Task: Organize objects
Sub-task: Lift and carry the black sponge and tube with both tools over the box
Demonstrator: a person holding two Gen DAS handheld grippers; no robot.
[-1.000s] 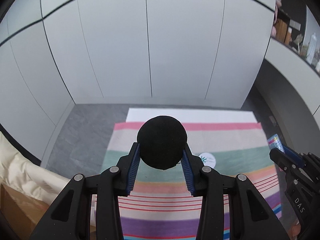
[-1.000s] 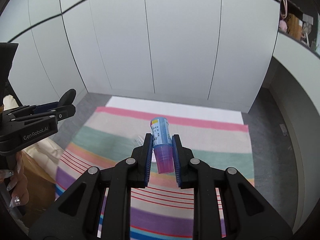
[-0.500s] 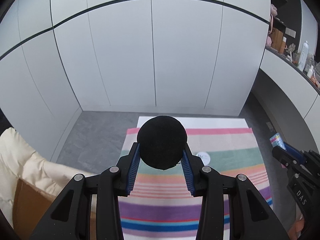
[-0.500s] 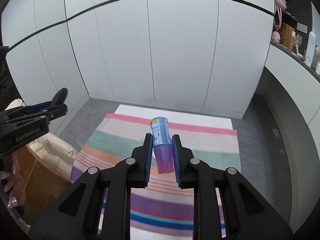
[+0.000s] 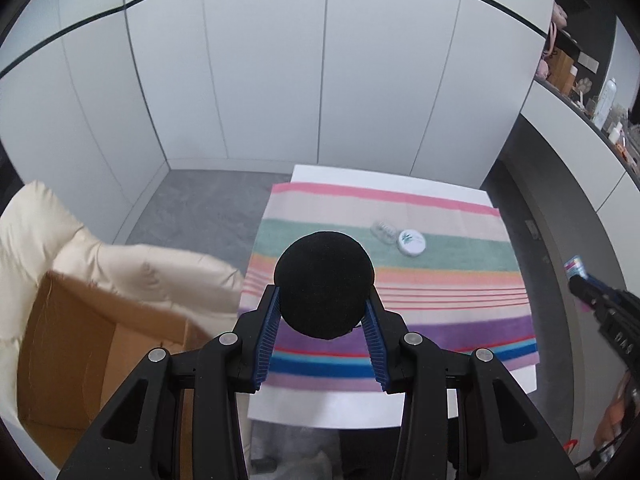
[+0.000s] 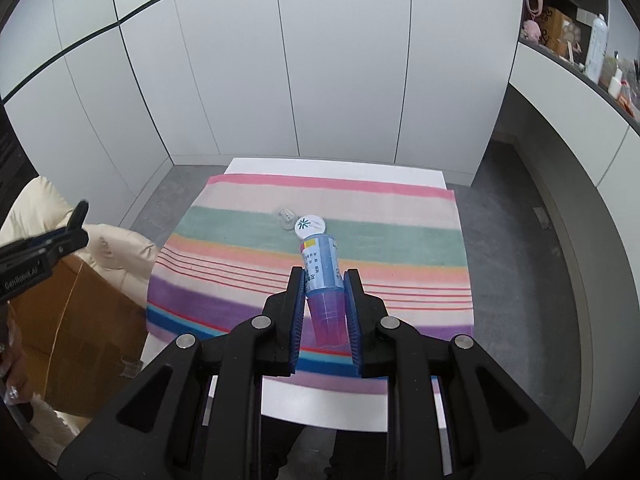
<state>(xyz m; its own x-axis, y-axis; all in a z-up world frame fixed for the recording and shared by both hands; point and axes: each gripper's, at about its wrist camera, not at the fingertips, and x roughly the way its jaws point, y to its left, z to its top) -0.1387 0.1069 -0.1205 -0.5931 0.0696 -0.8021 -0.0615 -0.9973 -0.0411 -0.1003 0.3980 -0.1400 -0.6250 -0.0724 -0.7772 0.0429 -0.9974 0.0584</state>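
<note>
Pinching a small bottle point(image 6: 322, 280) between its 2 blue-padded fingers point(image 6: 297, 312), the right gripper point(image 6: 323, 312) is closed tight on the purple cap end, which points back toward the camera and slightly down, while the blue labelled body runs up and away over the cloth; the bottle's long axis lies roughly along the fingers, tilted a little to the left at its far end. Over on the other side, the left gripper point(image 5: 322, 324) is closed on 1 black ball point(image 5: 324, 284), its 2 blue pads point(image 5: 267, 332) pressed against the ball's left and right sides; being round, the ball shows no long axis. Both held things hang in the air above a striped cloth point(image 5: 440, 276) that covers most of 1 white table point(image 5: 320, 412). On the green stripe of the cloth lie 2 loose things just beside each other: 1 round white lid with a green mark point(image 5: 411, 242) and 1 small clear piece point(image 5: 382, 231), too small to name. Left of the table stands 1 open cardboard box point(image 5: 80, 344) with a cream padded cover point(image 5: 132, 268) draped behind and over its far edge. Beyond the table rise white cupboard doors point(image 6: 344, 60), and a shelf point(image 6: 580, 64) at the right carries several small items, too blurred to count.
</note>
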